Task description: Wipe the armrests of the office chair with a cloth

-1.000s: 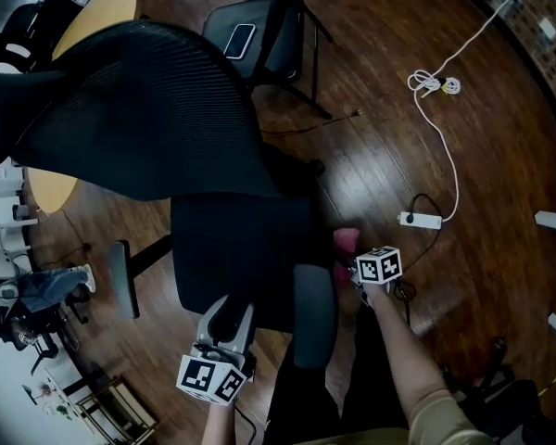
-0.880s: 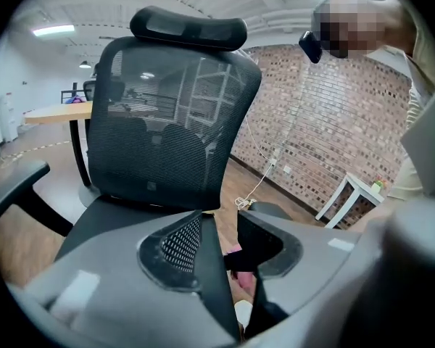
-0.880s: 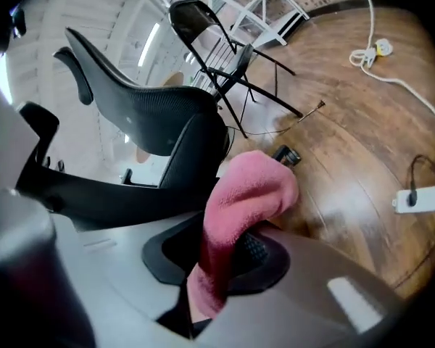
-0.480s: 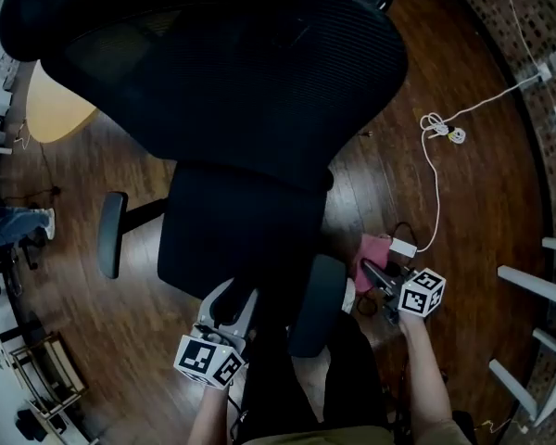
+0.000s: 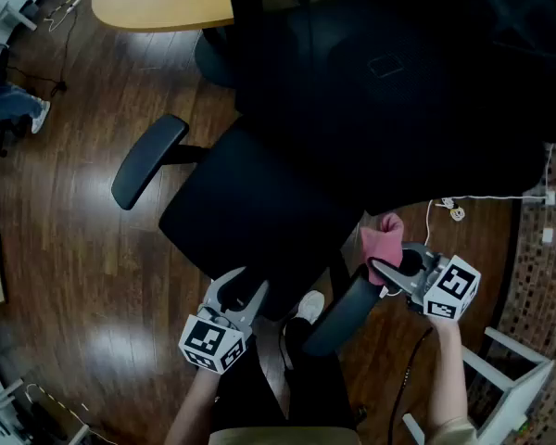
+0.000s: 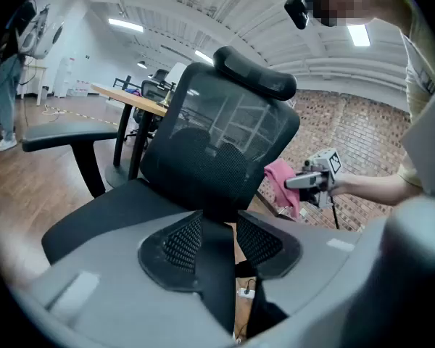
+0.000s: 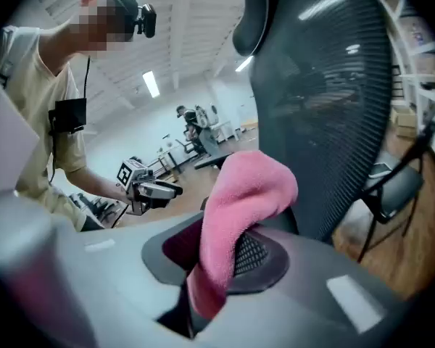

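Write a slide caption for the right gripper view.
Right gripper shut on a pink cloth beside the office chair's mesh backrest, the left gripper visible in the background.

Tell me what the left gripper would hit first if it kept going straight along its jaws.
Most likely the office chair's seat: the left gripper, shut and empty, points slightly down across it. If it clears the cushion, the mesh backrest comes next; depth is hard to judge.
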### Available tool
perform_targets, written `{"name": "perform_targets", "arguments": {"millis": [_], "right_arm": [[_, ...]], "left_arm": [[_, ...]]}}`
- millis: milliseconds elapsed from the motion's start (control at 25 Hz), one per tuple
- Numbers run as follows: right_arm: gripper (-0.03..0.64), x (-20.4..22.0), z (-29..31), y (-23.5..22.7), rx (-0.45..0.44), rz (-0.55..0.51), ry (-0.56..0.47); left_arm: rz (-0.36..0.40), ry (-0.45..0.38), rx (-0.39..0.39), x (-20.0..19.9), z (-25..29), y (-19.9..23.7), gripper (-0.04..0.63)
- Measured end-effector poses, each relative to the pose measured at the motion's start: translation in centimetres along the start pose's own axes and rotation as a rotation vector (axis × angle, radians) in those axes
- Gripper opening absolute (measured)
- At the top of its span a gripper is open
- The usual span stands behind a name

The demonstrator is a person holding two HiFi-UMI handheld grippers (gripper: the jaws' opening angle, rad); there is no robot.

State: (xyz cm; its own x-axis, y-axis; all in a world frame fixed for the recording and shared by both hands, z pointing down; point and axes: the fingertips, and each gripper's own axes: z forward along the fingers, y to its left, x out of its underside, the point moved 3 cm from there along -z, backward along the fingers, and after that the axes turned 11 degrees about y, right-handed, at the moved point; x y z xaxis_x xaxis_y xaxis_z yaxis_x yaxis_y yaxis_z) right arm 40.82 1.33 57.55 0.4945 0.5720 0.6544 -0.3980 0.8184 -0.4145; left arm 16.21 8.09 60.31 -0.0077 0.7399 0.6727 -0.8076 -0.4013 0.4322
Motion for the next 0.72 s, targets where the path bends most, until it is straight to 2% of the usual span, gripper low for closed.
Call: {"name": "perform_targets", "arguments": {"millis": [80, 240, 360, 440, 520, 560, 640, 720], "right_arm": [[0.074, -1.7, 3.7, 0.1, -0.124, -0.066, 0.134], [0.074, -0.6, 12.6, 1.1, -0.465, -0.095, 0.540], [0.074, 3.7, 16.6, 3.2, -0.732, -0.238, 0.926], [0.074, 7.3, 16.5, 5.2, -0.933, -0.362, 1.194], [0.074, 10.0, 15.0, 6.6, -1.127, -0.428, 1.400], [0.067, 10.9, 14.4, 7.1, -1.205, -0.440, 1.467], [0.061, 12.1, 14.1, 7.5, -1.303, -0.434, 1.564], [0.066, 13.2, 14.8, 6.9, -1.320, -0.414, 1.646]], "left_arm": [[0.005, 0.001, 0.009, 0.6, -0.3, 0.4, 0.132], [-0.048, -0.033, 0.020, 1.5, -0.7, 0.7, 0.132], [-0.079, -0.060, 0.017, 1.7, -1.1, 1.4, 0.132], [-0.084, -0.060, 0.023, 2.2, -1.6, 2.4, 0.130], [-0.082, -0.051, 0.020, 2.8, -1.9, 3.1, 0.130], [-0.080, -0.045, 0.014, 3.2, -2.1, 3.3, 0.132], [-0.081, -0.033, 0.002, 3.8, -2.5, 4.1, 0.130], [-0.095, -0.026, -0.006, 4.0, -3.0, 5.0, 0.130]]}}
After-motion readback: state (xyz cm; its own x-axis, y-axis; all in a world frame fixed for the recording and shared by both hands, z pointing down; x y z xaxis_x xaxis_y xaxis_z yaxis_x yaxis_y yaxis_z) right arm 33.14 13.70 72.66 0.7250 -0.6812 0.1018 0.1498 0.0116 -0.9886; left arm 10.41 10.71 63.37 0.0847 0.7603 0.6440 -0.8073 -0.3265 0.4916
